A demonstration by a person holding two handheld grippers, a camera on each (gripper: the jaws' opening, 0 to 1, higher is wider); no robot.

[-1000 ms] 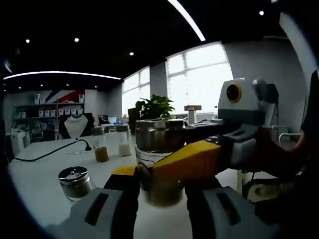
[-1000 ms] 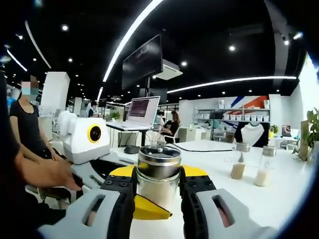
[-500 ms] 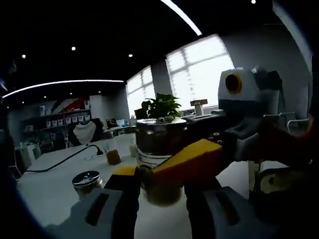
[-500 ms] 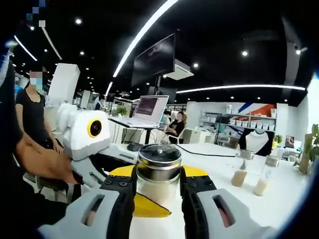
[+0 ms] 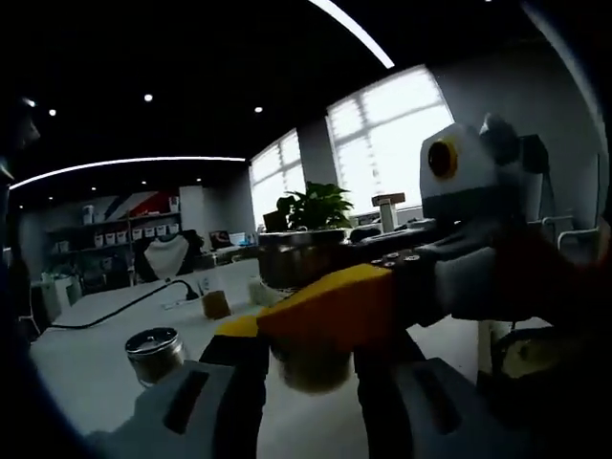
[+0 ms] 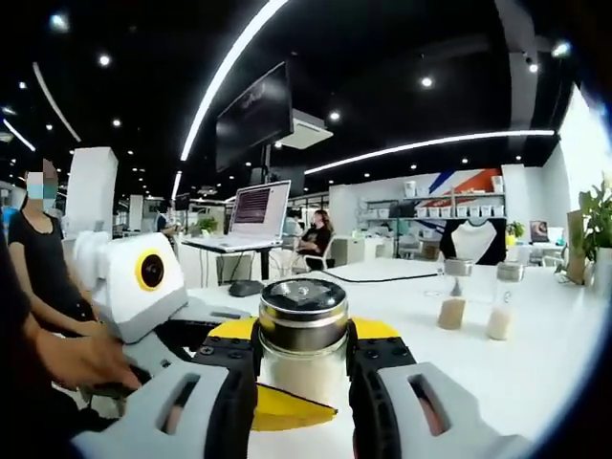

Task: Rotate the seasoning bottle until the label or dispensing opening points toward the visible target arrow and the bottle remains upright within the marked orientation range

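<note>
laptop [image 6: 255,207] on stand | potted plant [image 5: 318,204] by window | small jar [image 5: 153,350] on white table [image 5: 81,349]

Each hand-held gripper [image 6: 301,402] had grey jaw arms with dark slots, black inner pads and yellow tips. The other hand-held gripper [image 5: 311,382] matched it, with small screws.

No legible text or labels.

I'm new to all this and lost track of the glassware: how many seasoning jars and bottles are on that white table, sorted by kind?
Short jars with metal lids: 2, the held jar and a loose jar.
Tall slim bottles: 2, the brown-filled bottle and the pale-filled bottle.
Total: 4.
</note>
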